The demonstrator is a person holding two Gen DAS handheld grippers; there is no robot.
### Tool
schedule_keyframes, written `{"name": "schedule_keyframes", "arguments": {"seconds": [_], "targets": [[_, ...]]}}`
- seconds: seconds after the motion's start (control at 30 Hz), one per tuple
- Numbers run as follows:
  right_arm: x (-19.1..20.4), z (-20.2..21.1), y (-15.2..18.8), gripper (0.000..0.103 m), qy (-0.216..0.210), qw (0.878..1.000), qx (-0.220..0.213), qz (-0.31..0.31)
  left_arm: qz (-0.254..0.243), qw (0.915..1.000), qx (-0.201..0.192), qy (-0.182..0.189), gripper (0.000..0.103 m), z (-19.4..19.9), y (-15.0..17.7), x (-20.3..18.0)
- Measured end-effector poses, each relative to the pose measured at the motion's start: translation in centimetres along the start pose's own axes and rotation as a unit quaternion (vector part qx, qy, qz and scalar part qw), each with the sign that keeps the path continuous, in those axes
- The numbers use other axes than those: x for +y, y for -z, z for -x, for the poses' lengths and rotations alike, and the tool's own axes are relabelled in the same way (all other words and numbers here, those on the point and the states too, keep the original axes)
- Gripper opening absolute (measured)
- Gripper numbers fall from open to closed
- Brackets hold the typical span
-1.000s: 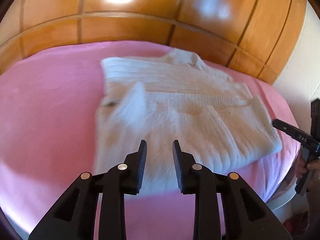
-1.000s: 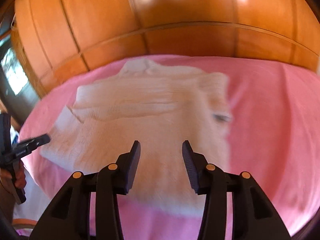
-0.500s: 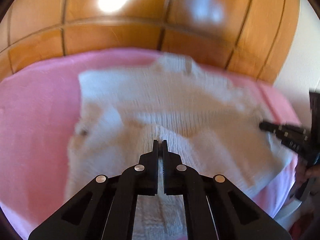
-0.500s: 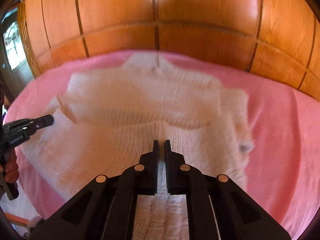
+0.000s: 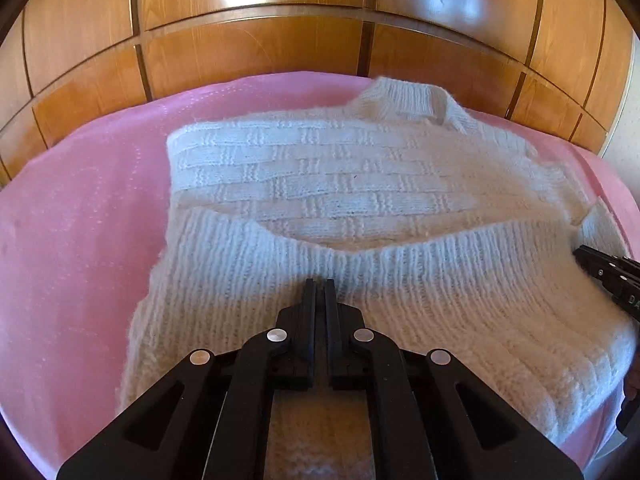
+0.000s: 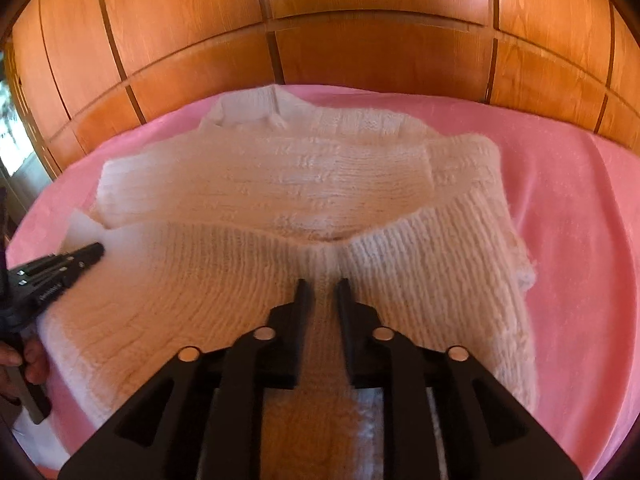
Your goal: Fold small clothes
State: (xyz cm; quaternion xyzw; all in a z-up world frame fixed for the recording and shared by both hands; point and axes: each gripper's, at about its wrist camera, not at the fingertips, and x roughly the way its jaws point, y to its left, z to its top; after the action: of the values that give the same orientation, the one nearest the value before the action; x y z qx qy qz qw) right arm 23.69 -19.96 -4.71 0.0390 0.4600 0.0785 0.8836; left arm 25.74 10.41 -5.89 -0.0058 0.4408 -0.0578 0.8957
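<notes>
Pink bed (image 5: 72,240), wood panels (image 5: 260,40) behind. On the bed a white sweater (image 5: 320,176) lies with its long axis across both views, collar toward the panels, hem folded up over the body. Left claw (image 5: 319,285) is clamped on the hem; right claw (image 6: 322,285) is opening, knit between its pads. A second ago both claws gaped short of the unfolded hem.

Fuzzy ribbed knit sweater (image 5: 360,208), matt pink cloth (image 5: 80,240), glossy wood panelling (image 5: 260,48)
</notes>
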Motion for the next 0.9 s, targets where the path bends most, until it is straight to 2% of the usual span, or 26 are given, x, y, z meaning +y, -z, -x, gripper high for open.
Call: {"name": "schedule_keyframes", "arguments": {"seconds": [0.03, 0.07, 0.1, 0.13, 0.17, 0.2, 0.33, 0.43, 0.47, 0.5, 0.53, 0.6, 0.67, 0.7, 0.83, 0.87, 0.9], "targets": [[0.1, 0.6, 0.1, 0.030, -0.005, 1.000, -0.001, -0.001, 0.001, 1.0000, 0.001, 0.002, 0.003, 0.3, -0.1, 0.0], [0.0, 1.3, 0.0, 0.038, -0.008, 1.000, -0.005, -0.001, 0.001, 1.0000, -0.001, 0.006, 0.008, 1.0, -0.1, 0.1], [-0.2, 2.3, 0.1, 0.048, -0.012, 1.000, -0.014, -0.002, 0.000, 0.9999, -0.007, 0.008, 0.019, 1.9, -0.1, 0.2], [-0.4, 3.0, 0.1, 0.049, -0.014, 1.000, -0.022, -0.003, -0.001, 0.9999, -0.014, 0.008, 0.025, 2.6, -0.1, 0.4], [-0.6, 3.7, 0.0, 0.049, -0.012, 1.000, -0.029, -0.002, 0.000, 0.9997, -0.023, 0.005, 0.035, 3.2, -0.2, 0.7], [-1.0, 4.5, 0.0, 0.049, -0.005, 0.999, -0.037, -0.001, 0.002, 0.9994, -0.034, 0.001, 0.039, 4.1, 0.0, 1.1], [-2.5, 6.1, -0.3, 0.055, 0.029, 0.998, -0.054, -0.001, 0.007, 0.9983, -0.057, -0.012, 0.040, 6.6, 0.6, 3.1], [-3.8, 5.7, -0.6, 0.057, 0.036, 0.998, -0.045, -0.008, 0.009, 0.9979, -0.060, -0.020, 0.040, 7.4, 0.6, 5.1], [-4.0, 5.1, -0.7, 0.057, 0.036, 0.999, -0.037, -0.006, 0.011, 0.9979, -0.059, -0.024, 0.052, 7.2, 0.3, 5.4], [-4.0, 4.8, -0.7, 0.057, 0.038, 0.999, -0.032, -0.001, 0.015, 0.9979, -0.058, -0.026, 0.070, 7.3, 0.3, 6.0], [-3.9, 4.4, -0.7, 0.057, 0.042, 0.999, -0.027, 0.004, 0.019, 0.9979, -0.058, -0.022, 0.074, 7.4, 0.3, 6.6], [-3.8, 3.3, -0.6, 0.058, 0.059, 0.998, -0.016, 0.018, 0.021, 0.9983, -0.054, -0.003, 0.075, 7.4, 0.2, 7.2], [-3.6, 2.7, -0.3, 0.046, 0.075, 0.997, -0.007, 0.031, 0.010, 0.9990, -0.042, 0.008, 0.075, 6.8, 0.0, 7.3], [-3.4, 2.4, -0.2, 0.037, 0.080, 0.996, -0.003, 0.039, -0.003, 0.9993, -0.036, 0.010, 0.075, 6.4, -0.1, 7.1], [-3.2, 2.6, 0.2, 0.017, 0.084, 0.995, -0.008, 0.050, -0.041, 0.9989, -0.013, 0.021, 0.074, 4.5, -0.1, 6.1], [-3.2, 2.7, 0.3, 0.015, 0.085, 0.995, -0.007, 0.054, -0.051, 0.9985, -0.008, 0.019, 0.062, 4.0, -0.2, 5.8], [-3.1, 2.6, 0.2, 0.013, 0.085, 0.995, -0.006, 0.056, -0.063, 0.9979, 0.002, 0.011, 0.043, 3.3, -0.1, 5.5]]}}
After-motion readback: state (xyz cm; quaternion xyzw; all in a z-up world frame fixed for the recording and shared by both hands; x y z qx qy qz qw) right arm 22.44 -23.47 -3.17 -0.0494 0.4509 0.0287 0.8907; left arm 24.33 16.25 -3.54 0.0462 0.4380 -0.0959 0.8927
